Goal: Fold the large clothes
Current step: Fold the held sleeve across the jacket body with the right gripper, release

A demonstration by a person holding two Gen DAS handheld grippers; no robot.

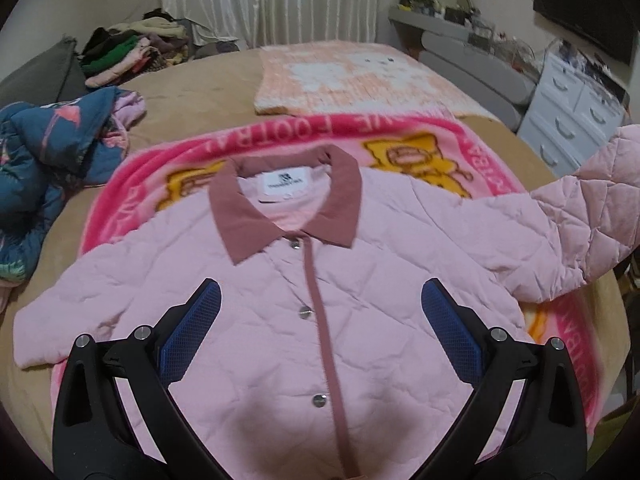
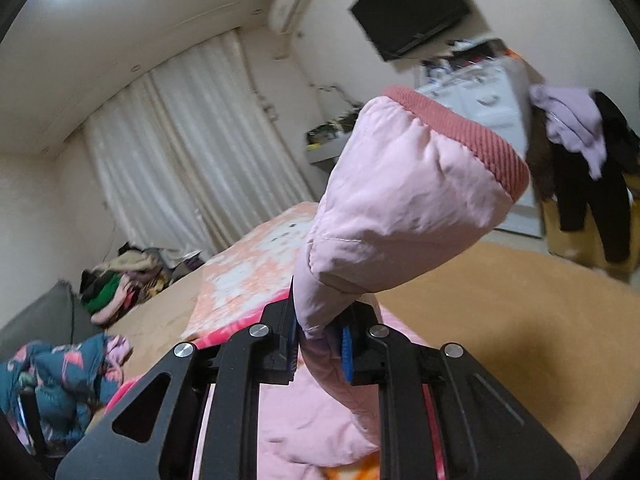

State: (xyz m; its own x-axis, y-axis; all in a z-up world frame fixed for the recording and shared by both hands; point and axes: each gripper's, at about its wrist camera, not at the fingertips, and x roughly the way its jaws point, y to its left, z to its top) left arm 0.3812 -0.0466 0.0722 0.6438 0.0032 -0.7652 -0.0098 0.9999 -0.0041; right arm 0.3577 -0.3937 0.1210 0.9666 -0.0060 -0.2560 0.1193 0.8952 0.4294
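Blue pads of the left gripper fill the bottom of the left wrist view, spread wide with nothing between them, hovering over the chest of the pink quilted jacket.

Jacket is seen laid face up, snapped shut, centre of frame, on a pink printed fleece blanket over the tan bed cover. Its sleeve is lifted off the bed at the right edge of frame.

In the right wrist view, the right gripper is clamped on that sleeve just below the ribbed cuff; padded fabric is pinched thin between the jaws, and the cuff end stands up above them.

Handling, judged:
- Light, soft and puffy. No stiffness, so anything unsupported is expected to droop.
- Shell looks smooth and probably slippery; quilting compresses, so a shallow pinch could slide out.
- Ribbed cuff, collar and placket band are denser and likely grippier, so better hold points than open quilted panels.
- Folds are likely to spring back; pressing down is probably needed.
- Not fragile. Snaps are best kept out of the pads.

Heaped clothes at upper left and a blue patterned garment at left edge are well apart from the jacket.
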